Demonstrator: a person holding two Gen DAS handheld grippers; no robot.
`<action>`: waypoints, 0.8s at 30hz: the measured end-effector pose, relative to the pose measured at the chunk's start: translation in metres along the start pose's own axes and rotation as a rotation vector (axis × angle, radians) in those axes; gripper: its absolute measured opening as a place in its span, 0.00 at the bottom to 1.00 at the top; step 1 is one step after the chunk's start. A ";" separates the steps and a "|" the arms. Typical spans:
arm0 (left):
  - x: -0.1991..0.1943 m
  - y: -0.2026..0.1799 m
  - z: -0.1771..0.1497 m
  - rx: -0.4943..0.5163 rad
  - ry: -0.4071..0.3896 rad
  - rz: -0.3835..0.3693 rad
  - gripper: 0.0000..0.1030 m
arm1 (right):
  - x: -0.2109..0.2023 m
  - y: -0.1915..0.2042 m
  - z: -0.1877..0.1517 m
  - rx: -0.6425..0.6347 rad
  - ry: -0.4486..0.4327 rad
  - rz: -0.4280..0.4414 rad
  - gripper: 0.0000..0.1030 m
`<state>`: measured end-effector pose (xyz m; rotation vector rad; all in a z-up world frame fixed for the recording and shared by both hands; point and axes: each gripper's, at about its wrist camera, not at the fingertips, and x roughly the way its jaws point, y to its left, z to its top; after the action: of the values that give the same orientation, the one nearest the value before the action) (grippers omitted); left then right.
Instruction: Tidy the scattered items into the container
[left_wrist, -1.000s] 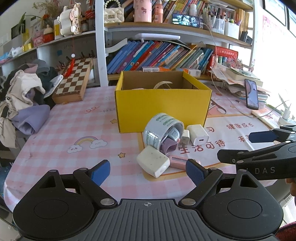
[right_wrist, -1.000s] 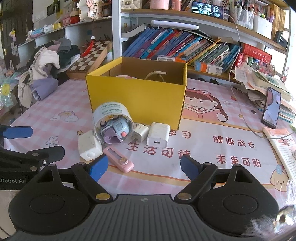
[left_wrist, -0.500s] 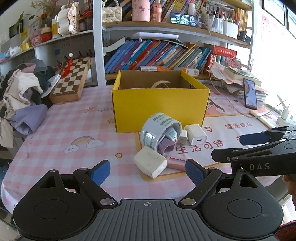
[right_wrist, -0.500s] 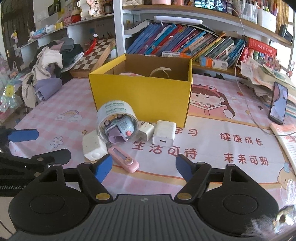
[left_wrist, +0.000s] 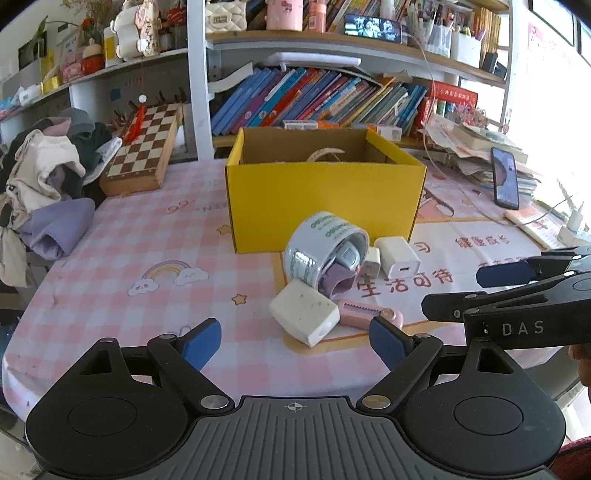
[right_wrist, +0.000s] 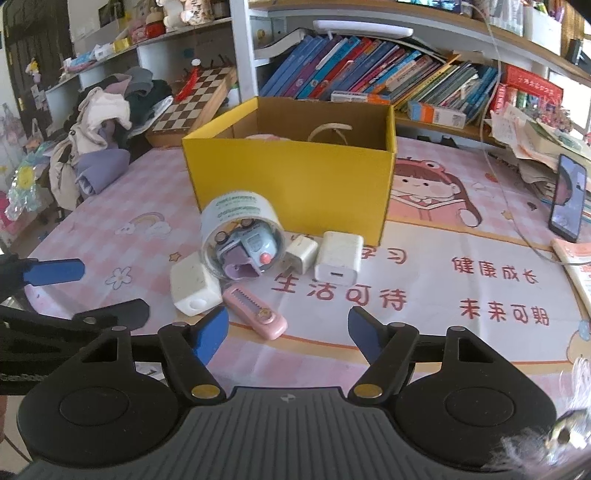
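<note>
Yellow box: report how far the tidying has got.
Done: the box already holds a pale band. In hand: nothing; left gripper and right gripper are open. Left: tape roll, two chargers, white block, pink cutter.

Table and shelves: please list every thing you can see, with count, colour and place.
box: 1, yellow, open, table centre
tape roll: 1, white, on its side before the box, small toy inside
chargers: 2, white, right of the roll
white block: 1, near the roll
pink case: 1, nearest the camera
phone: 1, dark, far right
chessboard: 1, brown, back left
clothes: pile, left edge
books: many, shelf
left tool: open
right tool: open
</note>
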<state>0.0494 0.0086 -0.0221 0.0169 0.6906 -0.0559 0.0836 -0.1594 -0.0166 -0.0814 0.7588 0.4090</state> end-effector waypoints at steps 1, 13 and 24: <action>0.001 0.000 0.000 0.001 0.003 0.000 0.81 | 0.000 0.001 0.000 -0.006 0.000 0.007 0.68; 0.019 0.005 0.002 0.000 0.062 0.006 0.79 | 0.022 0.001 0.010 -0.009 0.046 0.052 0.55; 0.038 0.003 0.004 0.008 0.098 -0.014 0.79 | 0.040 -0.005 0.019 -0.020 0.089 0.085 0.54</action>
<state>0.0810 0.0101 -0.0431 0.0221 0.7881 -0.0718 0.1237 -0.1465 -0.0303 -0.0865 0.8480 0.4965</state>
